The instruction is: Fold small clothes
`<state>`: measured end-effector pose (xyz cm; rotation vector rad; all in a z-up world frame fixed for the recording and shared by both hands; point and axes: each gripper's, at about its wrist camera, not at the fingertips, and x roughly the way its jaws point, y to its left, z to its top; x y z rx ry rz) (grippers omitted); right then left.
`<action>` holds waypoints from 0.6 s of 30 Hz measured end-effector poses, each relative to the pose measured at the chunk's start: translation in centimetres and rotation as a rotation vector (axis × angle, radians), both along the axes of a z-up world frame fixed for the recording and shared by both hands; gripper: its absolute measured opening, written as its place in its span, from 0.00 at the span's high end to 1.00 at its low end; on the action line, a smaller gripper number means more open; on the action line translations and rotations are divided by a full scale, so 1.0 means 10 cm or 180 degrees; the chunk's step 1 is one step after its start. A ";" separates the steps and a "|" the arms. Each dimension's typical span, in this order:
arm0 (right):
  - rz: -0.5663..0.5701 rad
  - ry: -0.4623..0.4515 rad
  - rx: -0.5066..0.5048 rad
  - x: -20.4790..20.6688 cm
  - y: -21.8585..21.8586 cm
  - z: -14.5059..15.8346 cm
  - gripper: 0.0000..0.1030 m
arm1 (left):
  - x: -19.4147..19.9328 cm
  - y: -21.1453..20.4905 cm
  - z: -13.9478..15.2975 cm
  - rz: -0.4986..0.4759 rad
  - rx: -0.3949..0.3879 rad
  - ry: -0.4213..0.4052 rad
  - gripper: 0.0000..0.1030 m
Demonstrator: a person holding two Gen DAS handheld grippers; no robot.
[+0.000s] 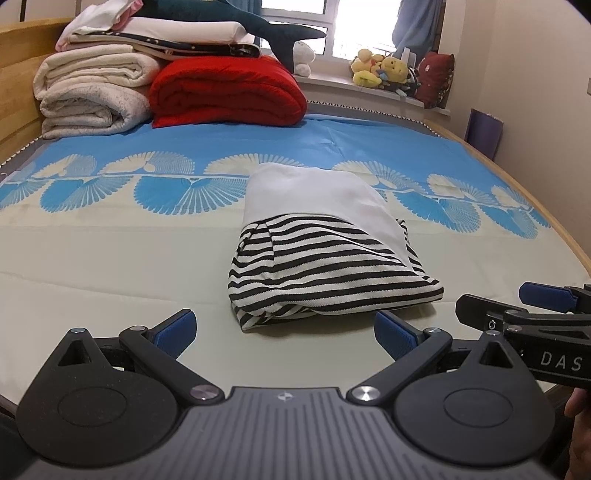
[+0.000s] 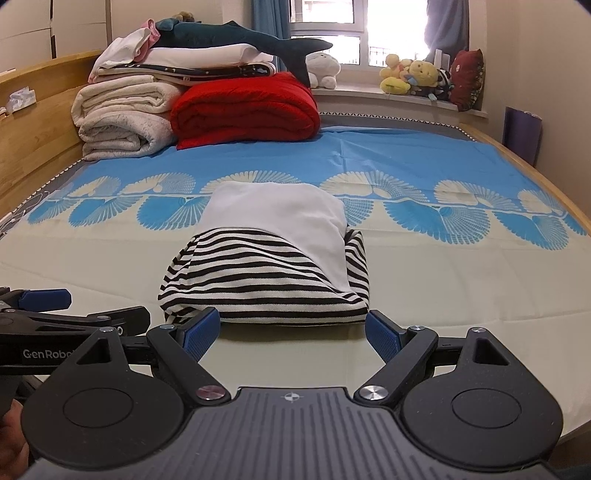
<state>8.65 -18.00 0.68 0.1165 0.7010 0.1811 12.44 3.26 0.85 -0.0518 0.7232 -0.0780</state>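
Observation:
A small garment with black-and-white stripes and a plain white part (image 1: 325,254) lies folded in a compact bundle on the bed sheet (image 1: 110,251); it also shows in the right wrist view (image 2: 266,273). My left gripper (image 1: 284,332) is open and empty, just short of the bundle's near edge. My right gripper (image 2: 291,334) is open and empty, its jaws level with the bundle's near corners without holding it. The right gripper shows at the right edge of the left wrist view (image 1: 517,306). The left gripper shows at the left edge of the right wrist view (image 2: 74,306).
A stack of folded cream blankets (image 1: 88,96), a red quilt (image 1: 229,92) and a shark plush (image 1: 236,22) sit at the bed's far left. Plush toys (image 1: 384,68) line the window sill. A wooden headboard (image 2: 37,122) runs along the left.

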 end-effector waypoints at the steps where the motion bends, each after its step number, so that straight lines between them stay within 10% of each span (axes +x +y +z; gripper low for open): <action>1: -0.0001 -0.0001 -0.0006 0.00 0.00 0.00 0.16 | 0.00 0.01 0.00 0.0000 -0.0011 0.0000 0.01; 18: 0.0002 0.0007 -0.0032 0.03 0.00 -0.02 0.16 | 0.01 0.00 -0.01 0.0024 -0.0044 0.0019 0.01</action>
